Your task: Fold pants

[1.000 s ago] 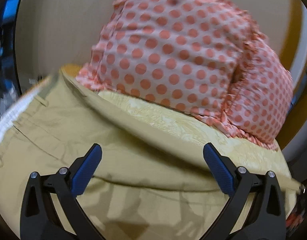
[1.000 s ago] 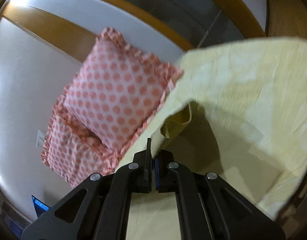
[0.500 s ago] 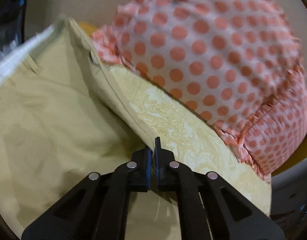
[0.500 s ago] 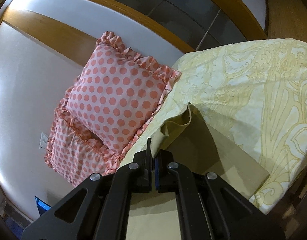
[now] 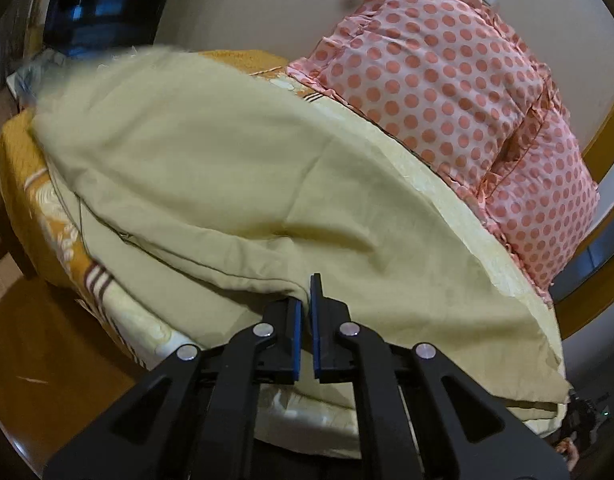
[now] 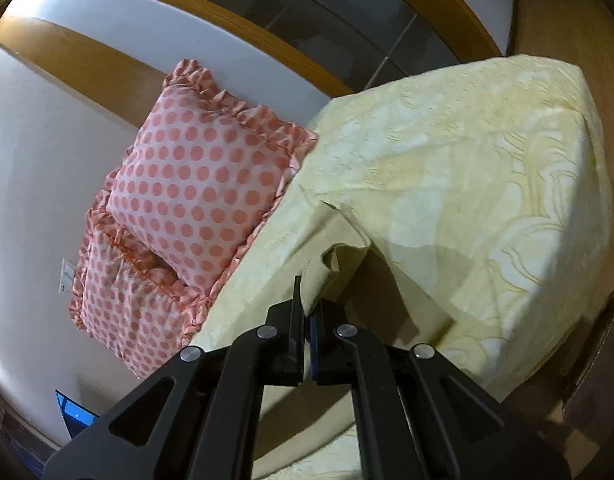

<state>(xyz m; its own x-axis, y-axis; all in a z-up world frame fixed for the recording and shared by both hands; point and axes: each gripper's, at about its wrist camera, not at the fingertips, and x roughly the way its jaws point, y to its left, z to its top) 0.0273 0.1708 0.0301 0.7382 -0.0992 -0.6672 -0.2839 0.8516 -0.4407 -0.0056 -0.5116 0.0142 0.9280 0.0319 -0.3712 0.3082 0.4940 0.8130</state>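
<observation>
Left gripper: the black two-finger left gripper with blue pads [image 5: 310,300] sits at lower centre of the left wrist view, jaws pinched together on a fold of the pale khaki cotton pants [image 5: 235,184].
Right gripper: the black right gripper [image 6: 305,304], lower centre of the right wrist view, is clamped on a crumpled edge of the pants [image 6: 327,264].
Pants: spread in soft folds across the middle of the left wrist view, lying over the bed; their far end at upper left is blurred.
Bed cover: a pale yellow bedspread with a swirling leaf pattern [image 6: 487,184] fills the right half of the right wrist view and lies under the pants.
Pillows: two pink frilled pillows with coral polka dots [image 5: 447,92] are stacked at upper right of the left wrist view, touching the bedspread's edge; in the right wrist view they [image 6: 195,192] lean against a white wall at centre left.
Headboard: a curved wooden rail [image 6: 67,56] crosses the upper left.
</observation>
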